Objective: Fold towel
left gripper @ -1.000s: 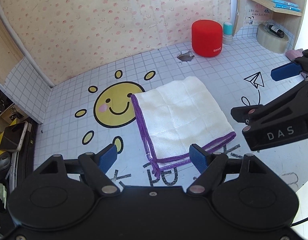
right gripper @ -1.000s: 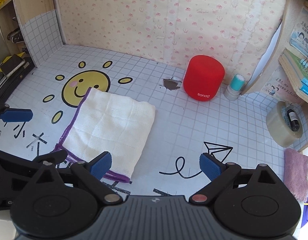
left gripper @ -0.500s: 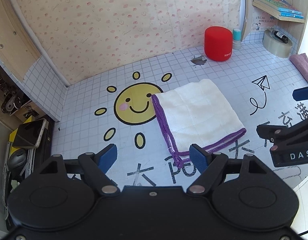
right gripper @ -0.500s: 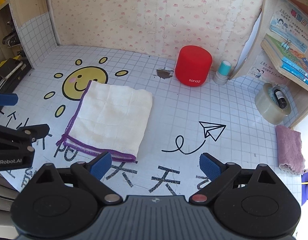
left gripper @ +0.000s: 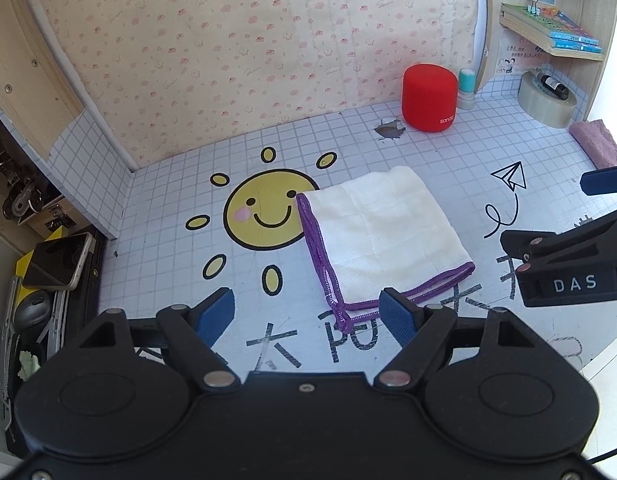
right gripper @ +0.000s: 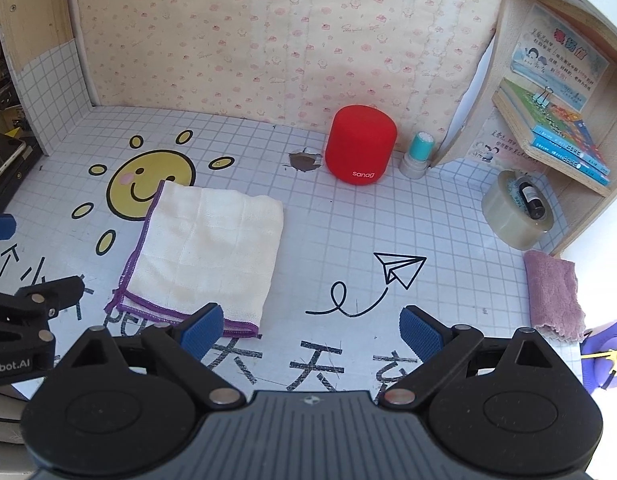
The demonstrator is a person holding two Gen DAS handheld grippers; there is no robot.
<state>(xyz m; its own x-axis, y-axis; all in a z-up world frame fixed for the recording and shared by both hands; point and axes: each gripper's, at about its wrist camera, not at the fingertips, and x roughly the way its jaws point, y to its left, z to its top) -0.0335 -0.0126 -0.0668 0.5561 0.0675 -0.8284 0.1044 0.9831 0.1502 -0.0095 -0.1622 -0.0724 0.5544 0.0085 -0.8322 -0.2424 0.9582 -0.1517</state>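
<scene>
The white towel (left gripper: 382, 236) with its purple stitched hem lies folded into a flat square on the gridded tabletop (left gripper: 180, 200), one corner overlapping the edge of the yellow sun drawing (left gripper: 264, 214). Both grippers hang above the near side of the table, clear of the cloth. The left gripper (left gripper: 306, 314) has its blue pads spread wide with nothing between them, and the right gripper (right gripper: 311, 326) is likewise released and empty. Behind the towel, by the flowered back wall, stands a red speaker (right gripper: 360, 146), a small teal-capped bottle (right gripper: 420, 154) just beside it. A pink cloth (right gripper: 552, 294) lies near a roll of clear tape (right gripper: 512, 216) under the shelf.
</scene>
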